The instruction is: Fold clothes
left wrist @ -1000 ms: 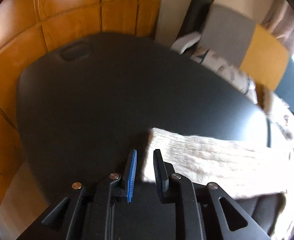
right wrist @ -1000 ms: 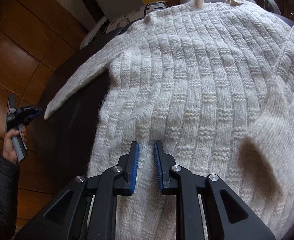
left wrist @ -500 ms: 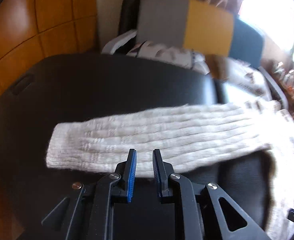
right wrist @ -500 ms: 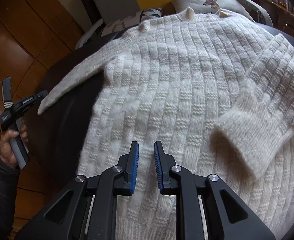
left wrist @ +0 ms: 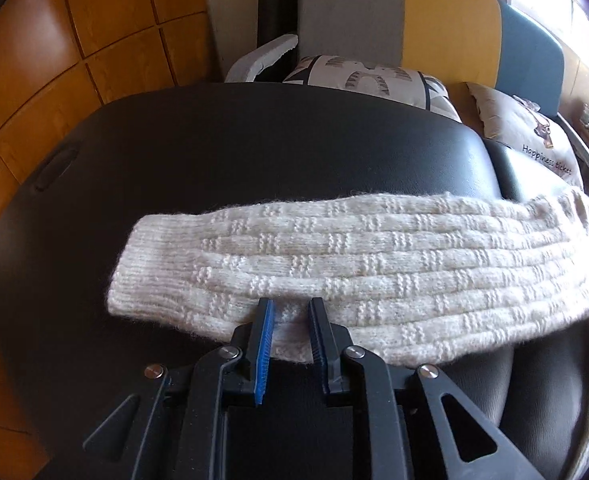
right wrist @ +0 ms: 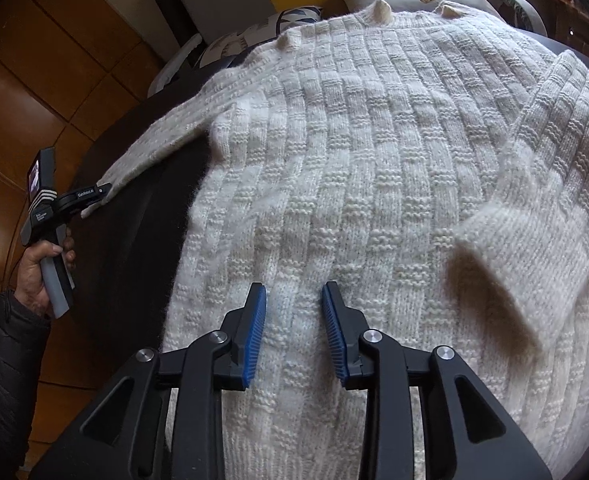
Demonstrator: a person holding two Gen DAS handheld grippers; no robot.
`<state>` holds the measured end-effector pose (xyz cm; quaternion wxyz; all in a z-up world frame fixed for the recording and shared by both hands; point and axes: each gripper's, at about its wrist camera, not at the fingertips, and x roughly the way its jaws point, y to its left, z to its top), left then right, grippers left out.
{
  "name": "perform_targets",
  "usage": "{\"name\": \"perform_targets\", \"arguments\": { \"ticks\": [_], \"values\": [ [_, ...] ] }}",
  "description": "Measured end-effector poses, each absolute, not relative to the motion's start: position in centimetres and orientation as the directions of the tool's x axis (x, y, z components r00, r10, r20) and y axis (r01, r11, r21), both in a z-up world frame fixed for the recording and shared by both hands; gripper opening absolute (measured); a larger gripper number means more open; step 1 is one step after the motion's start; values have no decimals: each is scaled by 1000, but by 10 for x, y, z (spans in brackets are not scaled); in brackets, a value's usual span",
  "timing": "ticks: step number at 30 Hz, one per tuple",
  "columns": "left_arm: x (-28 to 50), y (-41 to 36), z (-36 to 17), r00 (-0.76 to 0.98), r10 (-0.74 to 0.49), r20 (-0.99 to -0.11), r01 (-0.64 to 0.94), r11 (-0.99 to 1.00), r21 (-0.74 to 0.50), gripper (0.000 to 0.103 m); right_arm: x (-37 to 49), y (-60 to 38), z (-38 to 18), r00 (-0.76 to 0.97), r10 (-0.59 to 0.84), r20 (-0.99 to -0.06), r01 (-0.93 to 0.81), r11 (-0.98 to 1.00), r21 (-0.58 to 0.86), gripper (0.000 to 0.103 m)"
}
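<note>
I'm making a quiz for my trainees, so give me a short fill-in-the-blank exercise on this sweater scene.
1. The sweater lies on a surface coloured ____.
2. The sleeve on the right of the right wrist view is folded ____ the sweater's body.
3. The other sleeve lies stretched out, and the left gripper is at its ____ edge in the left wrist view.
4. The pads on the right gripper fingers are ____.

Missing words: black; over; near; blue
</note>
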<state>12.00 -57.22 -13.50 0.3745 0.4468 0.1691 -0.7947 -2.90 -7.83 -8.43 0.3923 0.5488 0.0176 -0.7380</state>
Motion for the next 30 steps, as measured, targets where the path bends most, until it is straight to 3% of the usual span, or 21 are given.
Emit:
{"name": "perform_targets", "arguments": {
  "ticks": [11, 18, 22, 25, 27, 30],
  "values": [
    [93, -587, -134, -262, -467, -844, 750, -649, 127, 19, -24, -139, -107, -117, -542, -832, 584, -715, 384, 34],
    [99, -594, -125, -168, -465, -869, 787, -595, 166, 19, -20, -127, -108, -68, -602, -796, 562, -682, 468, 41],
    [132, -578, -94, -241, -491, -837, 830, -551, 84, 19, -21, -94, -98, -63, -656, -752, 525, -663, 534, 41],
    [167, -547, -68, -408, -450, -794, 791, -608, -62, 19, -17, -56, -84, -119, -668, -734, 523, -671, 526, 41],
    [182, -512, -57, -514, -405, -756, 724, -678, -128, 19, -15, -27, -77, -168, -659, -733, 504, -697, 511, 41],
    [179, -443, -55, -641, -235, -730, 540, -815, -212, 19, -13, 21, -71, -237, -633, -737, 442, -746, 498, 41]
  ]
}}
